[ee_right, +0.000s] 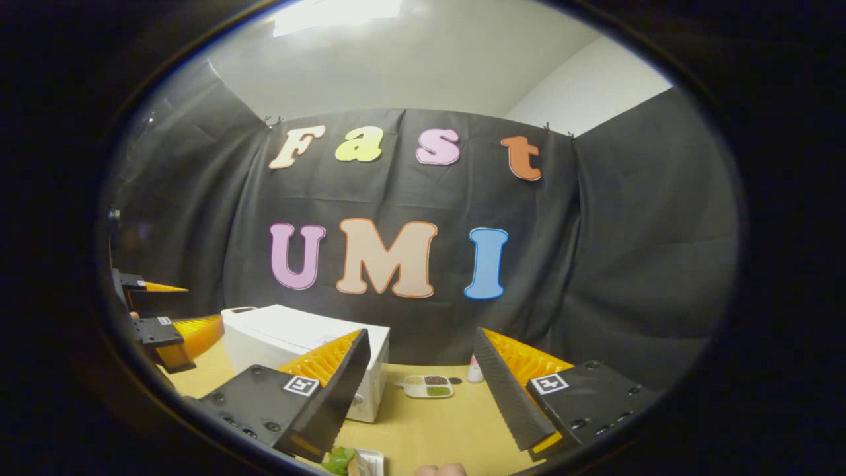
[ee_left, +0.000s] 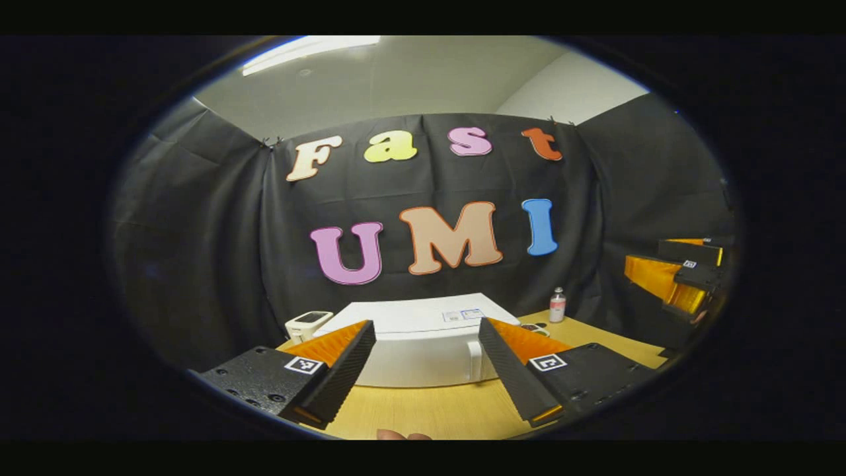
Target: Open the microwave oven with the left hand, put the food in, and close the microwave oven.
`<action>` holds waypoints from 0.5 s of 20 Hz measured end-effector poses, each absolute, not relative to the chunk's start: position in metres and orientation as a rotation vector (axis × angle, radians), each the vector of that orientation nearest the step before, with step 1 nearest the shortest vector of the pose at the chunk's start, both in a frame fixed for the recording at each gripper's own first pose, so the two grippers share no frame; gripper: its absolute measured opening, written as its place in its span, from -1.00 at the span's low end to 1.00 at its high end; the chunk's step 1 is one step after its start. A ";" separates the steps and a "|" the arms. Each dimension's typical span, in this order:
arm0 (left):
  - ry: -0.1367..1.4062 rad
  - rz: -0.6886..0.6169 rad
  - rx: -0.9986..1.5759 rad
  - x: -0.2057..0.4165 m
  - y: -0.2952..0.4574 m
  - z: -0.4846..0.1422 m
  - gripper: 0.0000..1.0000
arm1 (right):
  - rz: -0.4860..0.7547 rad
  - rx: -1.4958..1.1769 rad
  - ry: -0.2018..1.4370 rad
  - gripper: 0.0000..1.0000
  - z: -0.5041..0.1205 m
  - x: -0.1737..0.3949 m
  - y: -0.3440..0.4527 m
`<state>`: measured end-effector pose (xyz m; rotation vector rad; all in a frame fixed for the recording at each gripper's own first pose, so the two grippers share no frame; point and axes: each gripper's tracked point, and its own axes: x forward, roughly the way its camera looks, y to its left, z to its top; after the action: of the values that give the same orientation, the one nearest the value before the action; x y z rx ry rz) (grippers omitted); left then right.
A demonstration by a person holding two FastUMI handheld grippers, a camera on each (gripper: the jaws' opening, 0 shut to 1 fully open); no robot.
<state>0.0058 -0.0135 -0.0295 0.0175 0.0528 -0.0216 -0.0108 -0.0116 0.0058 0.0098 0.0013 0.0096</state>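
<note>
Evidently still at step one: microwave [ee_left: 423,344] sits shut on the counter [ee_left: 429,410], left gripper [ee_left: 426,370] hovering before its door with jaws released and empty, right gripper [ee_right: 416,390] likewise spread, food [ee_right: 344,461] just beneath it; next, left jaws must catch the door handle [ee_left: 474,360].

we record a light wooden table [ee_right: 429,430]. on it stands a white microwave oven [ee_left: 423,344], door shut. a small white device [ee_left: 308,324] sits beside it, a small bottle [ee_left: 558,305] stands toward the far edge, and a compartmented food tray [ee_right: 428,386] lies near the oven. a green-topped food item [ee_right: 347,461] lies at the near edge.
</note>
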 end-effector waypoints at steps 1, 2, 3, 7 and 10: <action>0.054 -0.033 0.026 0.010 -0.014 -0.038 1.00 | 0.010 0.008 0.005 0.94 0.005 -0.012 -0.012; 0.062 -0.043 0.027 0.015 -0.015 -0.046 0.94 | 0.011 0.004 0.009 0.99 0.004 -0.013 -0.012; 0.067 -0.054 0.018 0.019 -0.017 -0.056 0.95 | 0.011 -0.002 0.014 0.94 0.003 -0.015 -0.014; 0.124 -0.105 0.017 0.036 -0.029 -0.107 1.00 | -0.001 -0.036 0.037 0.94 0.000 -0.023 -0.022; 0.159 -0.143 0.017 0.051 -0.041 -0.142 0.94 | -0.031 -0.063 0.035 0.94 0.006 -0.030 -0.033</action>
<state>0.0510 -0.0409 -0.1422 0.0174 0.1586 -0.1430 -0.0305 -0.0332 0.0057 -0.0628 0.0348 -0.0311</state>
